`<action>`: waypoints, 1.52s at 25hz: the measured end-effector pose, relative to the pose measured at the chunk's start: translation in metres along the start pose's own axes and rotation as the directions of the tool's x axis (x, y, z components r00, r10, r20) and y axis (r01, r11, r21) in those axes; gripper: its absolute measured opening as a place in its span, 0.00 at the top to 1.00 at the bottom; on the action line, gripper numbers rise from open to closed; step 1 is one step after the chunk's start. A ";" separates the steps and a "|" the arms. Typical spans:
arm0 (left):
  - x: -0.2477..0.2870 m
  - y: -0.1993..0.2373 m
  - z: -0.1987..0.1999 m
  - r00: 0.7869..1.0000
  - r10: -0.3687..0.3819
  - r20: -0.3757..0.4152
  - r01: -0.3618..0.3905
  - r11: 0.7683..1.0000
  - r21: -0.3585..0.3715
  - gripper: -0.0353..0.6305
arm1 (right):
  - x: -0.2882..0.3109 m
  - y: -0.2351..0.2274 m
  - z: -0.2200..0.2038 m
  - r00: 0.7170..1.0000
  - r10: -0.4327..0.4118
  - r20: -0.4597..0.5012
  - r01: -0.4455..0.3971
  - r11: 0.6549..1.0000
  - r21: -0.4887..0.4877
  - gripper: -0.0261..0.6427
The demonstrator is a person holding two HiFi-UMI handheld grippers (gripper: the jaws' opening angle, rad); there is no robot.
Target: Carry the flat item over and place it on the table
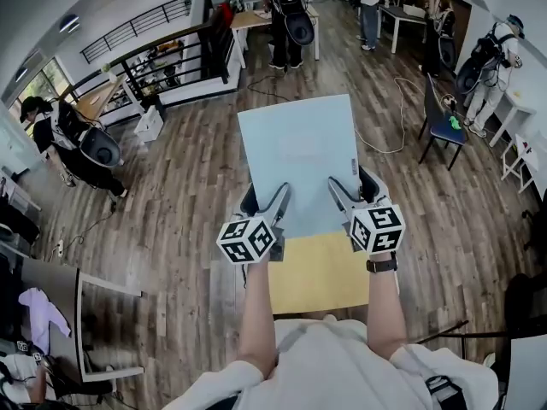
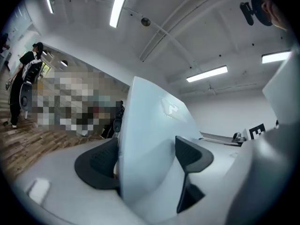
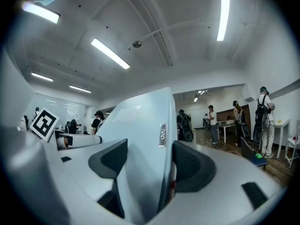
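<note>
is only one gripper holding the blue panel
No, the left gripper and right gripper both clamp the blue panel at its near edge.

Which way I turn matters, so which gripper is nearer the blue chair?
Right. The right gripper clamps the right edge of the light blue panel, on the side of the blue chair; the left gripper clamps the left edge, farther away.

Forearms (image 1: 258, 314) outstretched, left tool (image 1: 267, 198), right tool (image 1: 353, 186) clamped on panel (image 1: 295, 143)

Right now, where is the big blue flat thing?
The flat thing is mid head view, over the wooden floor, held by the left tool and right tool.
</note>
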State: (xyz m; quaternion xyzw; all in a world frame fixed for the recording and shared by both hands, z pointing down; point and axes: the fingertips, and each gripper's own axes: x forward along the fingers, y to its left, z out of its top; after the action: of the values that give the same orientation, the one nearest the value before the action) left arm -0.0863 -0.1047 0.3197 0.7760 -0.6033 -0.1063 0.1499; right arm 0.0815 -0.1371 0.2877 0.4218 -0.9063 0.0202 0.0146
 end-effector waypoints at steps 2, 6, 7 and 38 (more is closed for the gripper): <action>0.015 0.021 0.006 1.000 -0.003 -0.014 0.003 1.000 -0.009 0.38 | 0.025 0.001 -0.001 1.000 -0.008 -0.009 0.008 1.000 0.001 0.48; 0.035 0.052 0.007 0.999 -0.005 -0.038 0.004 0.999 -0.035 0.38 | 0.059 0.003 -0.006 0.999 -0.022 -0.028 0.022 1.000 0.001 0.48; 0.038 0.057 0.004 0.999 -0.004 -0.048 0.002 0.999 -0.041 0.38 | 0.064 0.002 -0.010 0.999 -0.027 -0.037 0.027 1.000 0.004 0.48; 0.066 0.193 -0.251 0.842 0.061 -0.536 -0.190 0.963 -0.189 0.38 | 0.125 -0.009 -0.305 0.855 -0.029 -0.518 0.188 0.948 0.257 0.48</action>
State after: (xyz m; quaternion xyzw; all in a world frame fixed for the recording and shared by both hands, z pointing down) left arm -0.1578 -0.1859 0.6242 0.7107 -0.5723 0.0491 0.4063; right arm 0.0107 -0.2234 0.5975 0.4499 -0.8310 0.2664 0.1899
